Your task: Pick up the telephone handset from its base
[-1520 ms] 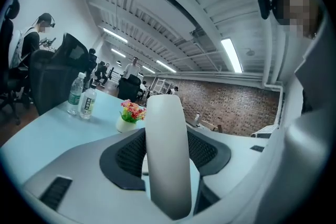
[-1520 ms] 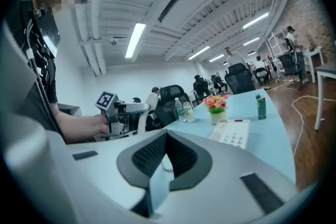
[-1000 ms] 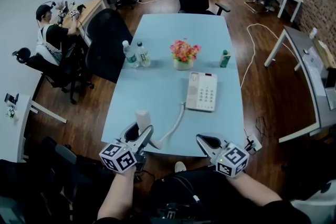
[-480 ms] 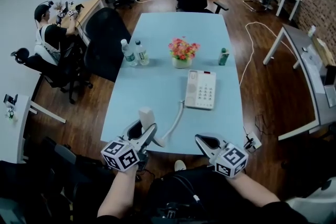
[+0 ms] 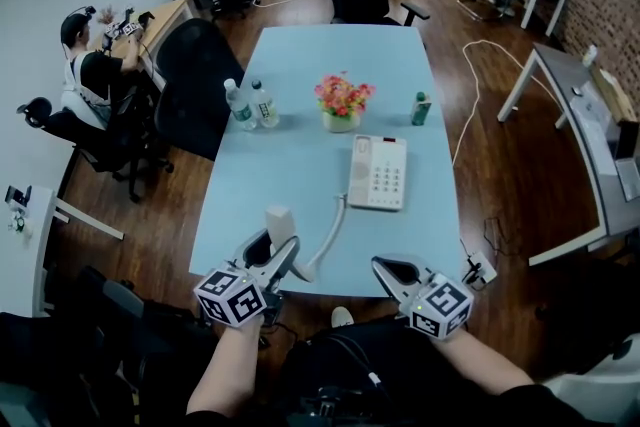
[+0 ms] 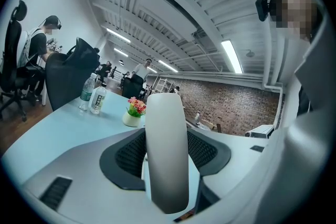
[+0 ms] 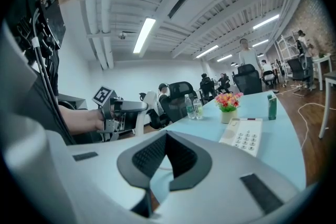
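Handset [image 6: 167, 155] is off its base [image 5: 378, 172], clamped upright in the left tongs [image 5: 278, 247] near the counter [image 5: 300, 165] edge so the cord [image 5: 326, 237] trails slack, while the right tongs [image 5: 392, 270] sit closed and empty, probably just not needed.

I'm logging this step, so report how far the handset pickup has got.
Done: the handset is off the base. In hand: the left gripper is shut on it, holding it upright near the front edge of the table, with the cord trailing back to the base. The right gripper is shut and empty. Left: nothing of the pickup itself, it seems.
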Tool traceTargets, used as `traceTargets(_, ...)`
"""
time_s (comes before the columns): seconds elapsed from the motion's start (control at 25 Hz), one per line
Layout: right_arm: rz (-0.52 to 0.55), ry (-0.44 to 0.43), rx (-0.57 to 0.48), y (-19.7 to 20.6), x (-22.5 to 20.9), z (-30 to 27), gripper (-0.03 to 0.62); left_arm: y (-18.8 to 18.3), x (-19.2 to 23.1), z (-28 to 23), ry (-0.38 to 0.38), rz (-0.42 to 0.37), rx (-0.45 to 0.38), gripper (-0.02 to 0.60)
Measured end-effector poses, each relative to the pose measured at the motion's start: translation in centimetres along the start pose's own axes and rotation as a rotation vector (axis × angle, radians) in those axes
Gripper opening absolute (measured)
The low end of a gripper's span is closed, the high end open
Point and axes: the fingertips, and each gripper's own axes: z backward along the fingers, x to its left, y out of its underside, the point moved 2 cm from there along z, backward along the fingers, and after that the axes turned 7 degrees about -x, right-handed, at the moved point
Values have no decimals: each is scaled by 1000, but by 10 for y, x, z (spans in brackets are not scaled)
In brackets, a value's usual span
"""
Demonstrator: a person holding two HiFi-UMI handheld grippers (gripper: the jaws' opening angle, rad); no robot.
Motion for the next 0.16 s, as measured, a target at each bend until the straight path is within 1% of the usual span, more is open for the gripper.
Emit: traceTargets(0.16,5,-9,3,0,1,-3,15,-2,1,1,-2,-6,-5,235)
